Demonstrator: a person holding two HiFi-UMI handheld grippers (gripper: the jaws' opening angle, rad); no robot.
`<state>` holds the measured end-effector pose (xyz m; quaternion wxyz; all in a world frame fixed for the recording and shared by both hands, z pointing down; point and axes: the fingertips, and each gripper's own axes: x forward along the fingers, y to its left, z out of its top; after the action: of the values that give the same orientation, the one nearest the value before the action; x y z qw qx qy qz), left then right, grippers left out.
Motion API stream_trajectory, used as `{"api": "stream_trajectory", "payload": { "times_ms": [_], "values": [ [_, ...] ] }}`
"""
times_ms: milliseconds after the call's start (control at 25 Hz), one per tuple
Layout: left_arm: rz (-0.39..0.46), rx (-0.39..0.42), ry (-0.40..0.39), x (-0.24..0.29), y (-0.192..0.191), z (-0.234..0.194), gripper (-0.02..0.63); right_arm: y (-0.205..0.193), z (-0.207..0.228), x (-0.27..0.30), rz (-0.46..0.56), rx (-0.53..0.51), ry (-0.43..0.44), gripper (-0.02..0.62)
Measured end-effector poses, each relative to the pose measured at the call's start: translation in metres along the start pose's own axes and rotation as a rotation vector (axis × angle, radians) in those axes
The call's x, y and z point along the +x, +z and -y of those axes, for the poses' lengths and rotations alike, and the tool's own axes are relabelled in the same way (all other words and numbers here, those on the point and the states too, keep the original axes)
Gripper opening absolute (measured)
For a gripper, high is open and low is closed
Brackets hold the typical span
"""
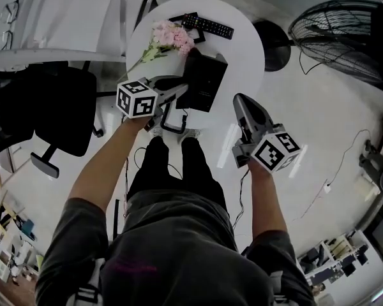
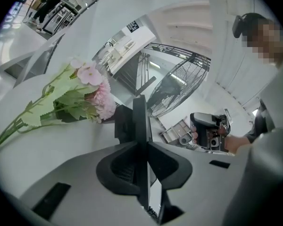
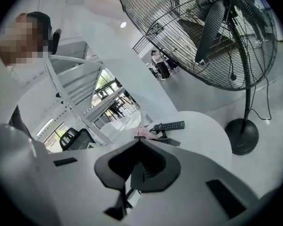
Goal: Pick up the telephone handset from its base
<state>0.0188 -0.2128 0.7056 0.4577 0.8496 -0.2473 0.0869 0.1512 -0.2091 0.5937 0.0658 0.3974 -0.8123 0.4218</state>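
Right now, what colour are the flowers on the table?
The flowers are pink; left gripper view shows best.

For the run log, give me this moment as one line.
left claw: shut on handset | right claw: shut, empty | handset: at base

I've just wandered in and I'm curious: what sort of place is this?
Probably an office or workshop-style room: there is a round white table, a black office chair nearby, and a big floor fan standing on a pale hard floor.
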Motion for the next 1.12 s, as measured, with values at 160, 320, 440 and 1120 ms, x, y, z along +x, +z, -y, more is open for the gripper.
{"api": "stream_trajectory", "payload": {
  "times_ms": [160, 320, 440, 1120],
  "values": [
    [0.035, 0.022, -0.010, -0.017, 0.015, 0.018, 0.078, 0.004, -0.007, -0.007, 0.024, 0.005, 0.002, 0.015],
    [0.079, 0.066, -0.015, -0.041, 0.031, 0.047, 0.078, 0.012, -0.019, -0.017, 0.050, -0.005, 0.006, 0.015],
    [0.100, 0.119, -0.008, -0.061, 0.044, 0.068, 0.078, 0.021, -0.031, -0.023, 0.080, -0.012, 0.009, 0.015],
    [0.275, 0.312, -0.027, -0.167, 0.120, 0.179, 0.078, 0.062, -0.097, -0.082, 0.237, -0.080, -0.002, 0.015]
  ]
}}
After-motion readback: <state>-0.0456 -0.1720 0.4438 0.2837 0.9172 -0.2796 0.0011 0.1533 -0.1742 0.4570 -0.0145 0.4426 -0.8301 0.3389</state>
